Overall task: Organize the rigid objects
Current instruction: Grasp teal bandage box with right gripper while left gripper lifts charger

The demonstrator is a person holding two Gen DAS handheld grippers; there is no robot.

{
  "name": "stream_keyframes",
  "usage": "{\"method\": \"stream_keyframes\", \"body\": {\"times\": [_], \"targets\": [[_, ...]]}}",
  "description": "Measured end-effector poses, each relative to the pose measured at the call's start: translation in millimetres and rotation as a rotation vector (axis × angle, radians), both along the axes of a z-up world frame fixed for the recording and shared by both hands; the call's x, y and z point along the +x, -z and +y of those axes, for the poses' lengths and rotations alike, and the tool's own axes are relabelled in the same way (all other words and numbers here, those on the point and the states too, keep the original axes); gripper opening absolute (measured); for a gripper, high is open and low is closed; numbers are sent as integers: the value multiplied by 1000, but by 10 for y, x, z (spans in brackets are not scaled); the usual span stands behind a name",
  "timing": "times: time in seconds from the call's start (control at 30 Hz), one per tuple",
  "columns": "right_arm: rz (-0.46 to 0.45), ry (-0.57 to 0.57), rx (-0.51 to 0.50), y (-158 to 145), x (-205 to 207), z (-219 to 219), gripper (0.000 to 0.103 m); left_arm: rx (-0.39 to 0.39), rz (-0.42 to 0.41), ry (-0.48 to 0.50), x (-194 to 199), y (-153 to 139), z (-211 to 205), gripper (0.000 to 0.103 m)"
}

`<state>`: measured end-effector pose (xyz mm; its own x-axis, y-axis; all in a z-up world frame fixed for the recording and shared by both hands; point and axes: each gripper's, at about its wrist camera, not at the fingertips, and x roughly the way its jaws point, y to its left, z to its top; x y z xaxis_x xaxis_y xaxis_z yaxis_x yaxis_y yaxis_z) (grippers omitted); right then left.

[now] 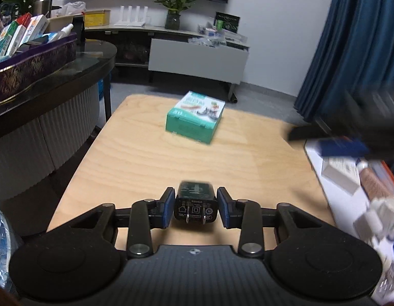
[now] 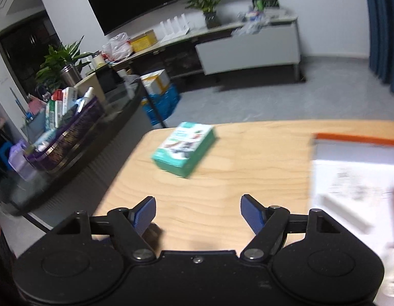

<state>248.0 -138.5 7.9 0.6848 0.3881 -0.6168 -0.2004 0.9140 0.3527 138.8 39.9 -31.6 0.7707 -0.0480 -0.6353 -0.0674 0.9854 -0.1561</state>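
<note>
Left gripper (image 1: 196, 205): jaws clenched on black plug adapter (image 1: 196, 204) (prongs facing camera), held above near edge of wooden table (image 1: 146, 158). Right gripper (image 2: 197, 210): jaws released, nothing between them. Green box (image 1: 195, 116) lies farther off, mid-table; white tray (image 1: 345, 199) at right

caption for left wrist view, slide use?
Left hand-held gripper clamps a black plug adapter above the wooden table; green box ahead.
</note>
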Motion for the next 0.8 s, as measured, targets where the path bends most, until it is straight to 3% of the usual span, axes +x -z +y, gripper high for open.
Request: {"method": "stream_keyframes", "body": {"times": [0.23,0.43,0.7,0.8], "targets": [[21,27,-11,11,331,432,87,-20,-15,17,31,160,73,37],[56,84,-49,107,652,635,89,11,-68,28,12,209,11,36],[151,260,-32,210,1338,972,97,-73,-99,37,-24,157,62,36],[212,285,-133,315,1621,1151,98,-82,-109,32,-19,152,73,36]]}}
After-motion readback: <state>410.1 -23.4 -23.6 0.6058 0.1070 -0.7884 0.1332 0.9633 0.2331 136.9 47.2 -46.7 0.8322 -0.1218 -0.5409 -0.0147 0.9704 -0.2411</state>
